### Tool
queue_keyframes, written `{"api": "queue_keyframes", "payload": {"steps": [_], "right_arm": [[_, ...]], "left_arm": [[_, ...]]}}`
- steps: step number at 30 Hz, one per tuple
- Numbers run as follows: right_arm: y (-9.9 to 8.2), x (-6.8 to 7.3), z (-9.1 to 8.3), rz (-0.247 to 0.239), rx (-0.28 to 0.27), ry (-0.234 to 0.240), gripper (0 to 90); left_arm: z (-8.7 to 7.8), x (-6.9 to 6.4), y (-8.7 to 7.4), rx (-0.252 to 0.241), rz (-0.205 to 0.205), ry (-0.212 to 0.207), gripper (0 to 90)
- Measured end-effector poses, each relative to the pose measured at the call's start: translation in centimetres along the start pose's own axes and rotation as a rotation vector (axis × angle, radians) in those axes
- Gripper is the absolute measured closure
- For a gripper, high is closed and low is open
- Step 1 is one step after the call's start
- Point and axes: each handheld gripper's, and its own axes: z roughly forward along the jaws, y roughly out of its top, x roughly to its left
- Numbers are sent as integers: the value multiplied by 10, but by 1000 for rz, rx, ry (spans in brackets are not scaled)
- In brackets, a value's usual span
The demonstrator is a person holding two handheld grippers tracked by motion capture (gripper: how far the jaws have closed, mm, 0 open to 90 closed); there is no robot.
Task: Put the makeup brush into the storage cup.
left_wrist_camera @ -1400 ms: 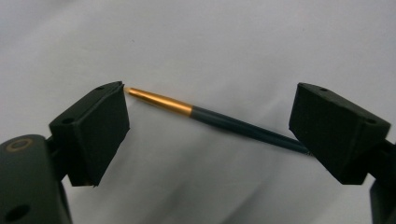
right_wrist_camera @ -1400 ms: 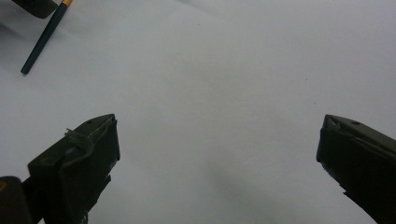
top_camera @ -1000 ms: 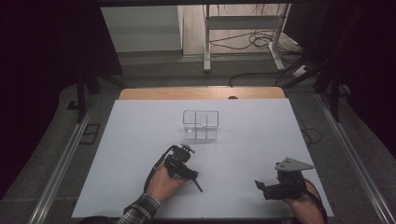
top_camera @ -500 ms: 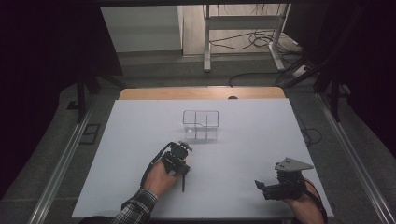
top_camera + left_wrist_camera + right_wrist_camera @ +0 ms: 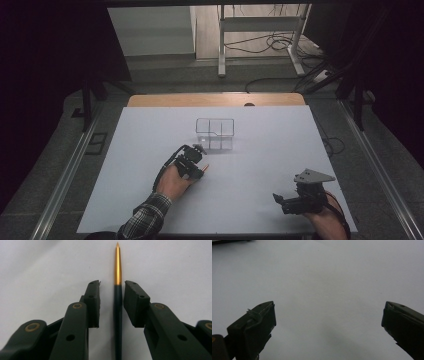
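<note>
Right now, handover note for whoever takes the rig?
Left tool: jaws have just been closing around the gold-tipped pen; gaps show beside it, so it isn't clamped yet.
Right tool: open, empty, over the white table.
Clear divided box: mid-table, looks empty.
Done: pen lined up between the jaws.
Left: grip it, then probably carry it to the box.

Pen (image 5: 117,302) dark body, gold tip; tongs (image 5: 112,303) black; table (image 5: 150,150) white.

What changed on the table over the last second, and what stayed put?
The left gripper closed its jaws around the dark, gold-tipped pen and shifted toward the clear box; gaps still show beside the pen. The right gripper and box stayed put.
</note>
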Motion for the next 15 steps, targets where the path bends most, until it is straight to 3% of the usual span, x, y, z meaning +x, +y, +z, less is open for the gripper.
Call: {"api": "queue_keyframes", "payload": {"steps": [2, 5, 15], "right_arm": [[0, 0, 0, 0, 1, 0, 0], [0, 0, 0, -2, 0, 0, 0], [0, 0, 0, 0, 0, 1, 0]], "left_arm": [[1, -3, 5, 11, 26, 5, 685], [2, -6, 9, 29, 59, 2, 826], [-6, -5, 11, 20, 68, -11, 846]]}}
